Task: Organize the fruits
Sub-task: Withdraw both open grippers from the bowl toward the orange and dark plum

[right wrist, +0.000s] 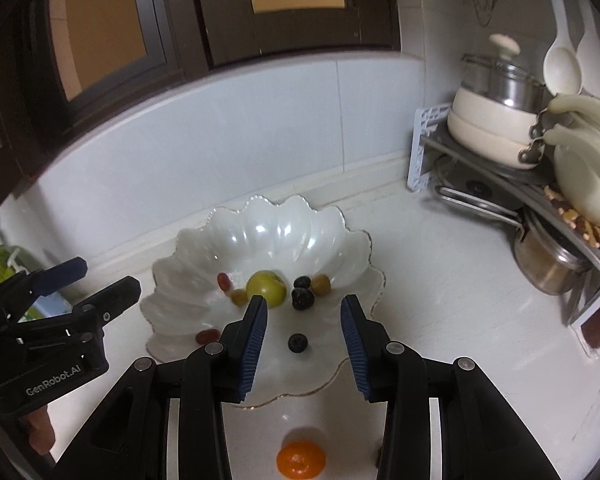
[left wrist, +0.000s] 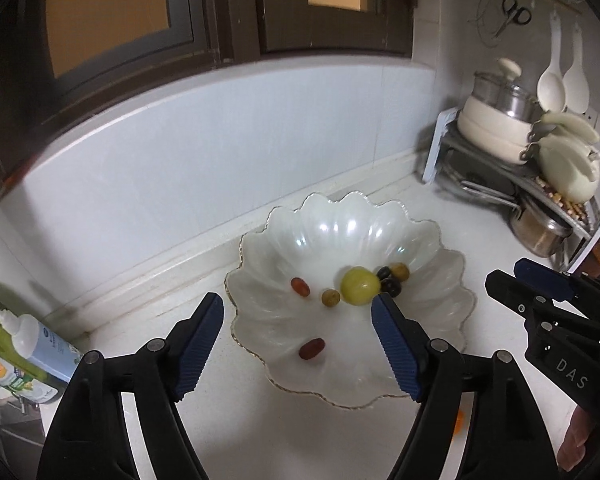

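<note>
A white scalloped glass bowl (left wrist: 256, 240) (right wrist: 188, 240) sits on the white counter. It holds a green round fruit (left wrist: 359, 285) (right wrist: 266, 287), two red grapes (left wrist: 300, 287) (left wrist: 311, 349), yellowish grapes (left wrist: 330, 298), dark grapes (left wrist: 390, 283) (right wrist: 302, 298) and a blueberry (right wrist: 298, 343). A small orange (right wrist: 301, 458) lies on the counter in front of the bowl. My left gripper (left wrist: 298, 300) (right wrist: 108, 274) hovers open above the bowl's left side, holding nothing. My right gripper (right wrist: 305, 301) (left wrist: 509, 273) hangs over the bowl's near side, jaws apart and empty.
A tiled wall and a dark window frame stand behind the bowl. A rack with stacked pots (left wrist: 500, 128) (right wrist: 496, 128) and hanging ladles fills the right corner. Soap bottles (left wrist: 24, 344) stand at the left, near a sink edge.
</note>
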Tool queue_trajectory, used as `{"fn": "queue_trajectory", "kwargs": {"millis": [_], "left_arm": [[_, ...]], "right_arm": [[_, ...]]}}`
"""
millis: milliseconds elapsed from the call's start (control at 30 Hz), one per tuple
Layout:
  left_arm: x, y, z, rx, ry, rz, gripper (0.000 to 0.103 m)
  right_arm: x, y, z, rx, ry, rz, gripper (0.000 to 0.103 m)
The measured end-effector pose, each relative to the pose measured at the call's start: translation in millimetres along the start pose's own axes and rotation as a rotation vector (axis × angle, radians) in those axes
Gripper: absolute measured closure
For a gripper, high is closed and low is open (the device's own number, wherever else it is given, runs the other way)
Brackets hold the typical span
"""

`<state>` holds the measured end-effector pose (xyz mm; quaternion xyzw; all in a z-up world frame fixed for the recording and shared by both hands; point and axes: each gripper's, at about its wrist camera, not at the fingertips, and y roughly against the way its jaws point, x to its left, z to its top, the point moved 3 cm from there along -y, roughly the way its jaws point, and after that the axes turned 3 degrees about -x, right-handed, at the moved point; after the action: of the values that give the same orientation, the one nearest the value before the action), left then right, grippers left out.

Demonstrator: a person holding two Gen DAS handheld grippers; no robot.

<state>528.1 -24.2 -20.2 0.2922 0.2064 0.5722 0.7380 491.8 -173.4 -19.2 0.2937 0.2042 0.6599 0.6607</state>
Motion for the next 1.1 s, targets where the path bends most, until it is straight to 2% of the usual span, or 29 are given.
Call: {"fn": "queue_trajectory", "kwargs": {"millis": [233, 533, 1100], "left_arm": [[-11, 36, -6, -0.071, -0.008, 0.015, 0.027], [-34, 71, -18, -0.125, -0.021, 0.008, 0.027], [-83, 111, -47, -0.165, -0.050, -0.003, 0.027]], "right_arm": [[-4, 31, -4, -0.052, 0.000, 0.011, 0.063], [-22, 67, -20, -0.089, 0.000, 0.017, 0.063], [-55, 117, -50, -0.144, -0.004, 0.018, 0.063]]}}
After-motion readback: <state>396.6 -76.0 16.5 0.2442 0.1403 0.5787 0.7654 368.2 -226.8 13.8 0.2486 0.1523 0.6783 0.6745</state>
